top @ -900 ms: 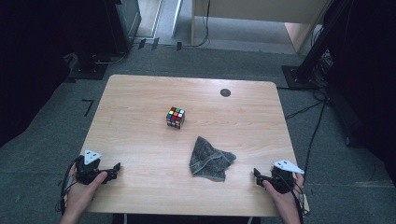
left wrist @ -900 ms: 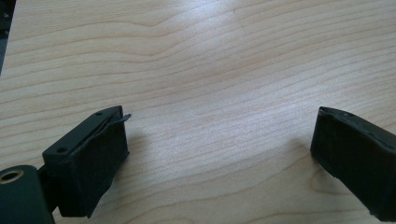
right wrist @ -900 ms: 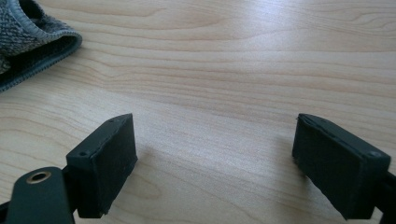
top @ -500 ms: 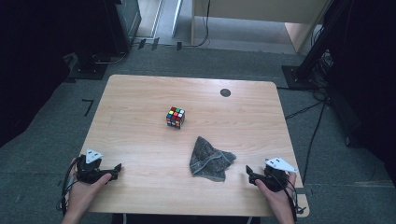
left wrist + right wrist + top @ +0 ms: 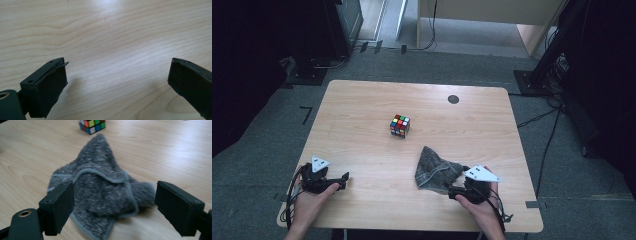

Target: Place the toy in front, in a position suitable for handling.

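Cloth bunched at table's 5 o'clock, cube at its 11, right gripper spread wide straddling its near edge, left gripper spread, idle at 7; approach step, next: drop and clamp a fold.

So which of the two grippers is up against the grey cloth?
The right gripper, its open jaws either side of the crumpled grey cloth. The left gripper has just bare table between its jaws.
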Tool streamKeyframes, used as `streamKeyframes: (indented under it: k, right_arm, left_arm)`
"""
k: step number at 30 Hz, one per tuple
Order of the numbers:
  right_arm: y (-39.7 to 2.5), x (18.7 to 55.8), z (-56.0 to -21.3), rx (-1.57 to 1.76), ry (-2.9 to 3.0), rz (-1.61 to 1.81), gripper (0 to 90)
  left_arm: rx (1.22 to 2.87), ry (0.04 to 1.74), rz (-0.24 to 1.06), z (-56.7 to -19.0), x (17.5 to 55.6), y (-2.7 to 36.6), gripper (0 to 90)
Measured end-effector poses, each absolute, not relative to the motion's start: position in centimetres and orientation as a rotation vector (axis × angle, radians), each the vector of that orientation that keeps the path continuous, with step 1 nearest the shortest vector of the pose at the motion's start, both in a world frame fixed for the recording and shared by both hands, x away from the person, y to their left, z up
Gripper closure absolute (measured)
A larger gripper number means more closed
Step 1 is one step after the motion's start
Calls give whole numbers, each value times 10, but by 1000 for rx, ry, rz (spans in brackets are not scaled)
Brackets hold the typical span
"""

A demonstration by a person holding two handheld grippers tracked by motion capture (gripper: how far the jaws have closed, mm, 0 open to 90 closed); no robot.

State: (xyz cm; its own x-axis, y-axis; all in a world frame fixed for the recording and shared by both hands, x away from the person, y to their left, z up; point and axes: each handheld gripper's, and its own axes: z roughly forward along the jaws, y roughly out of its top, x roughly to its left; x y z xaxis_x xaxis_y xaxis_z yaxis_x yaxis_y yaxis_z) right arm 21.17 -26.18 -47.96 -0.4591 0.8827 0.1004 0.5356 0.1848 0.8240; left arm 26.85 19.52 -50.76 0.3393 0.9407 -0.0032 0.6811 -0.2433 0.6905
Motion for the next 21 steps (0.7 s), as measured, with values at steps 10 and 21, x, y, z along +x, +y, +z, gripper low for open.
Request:
streamKeyframes:
  k: [10, 21]
  right_arm:
    - [-233, 227, -488, 1331, 2082, 1161, 172]
    - [-216, 235, -512, 1324, 2144, 1014, 240]
  left_arm:
    - [2008, 1357, 516, -498, 278, 170, 21]
    - [2006, 1302, 500, -486, 299, 140, 21]
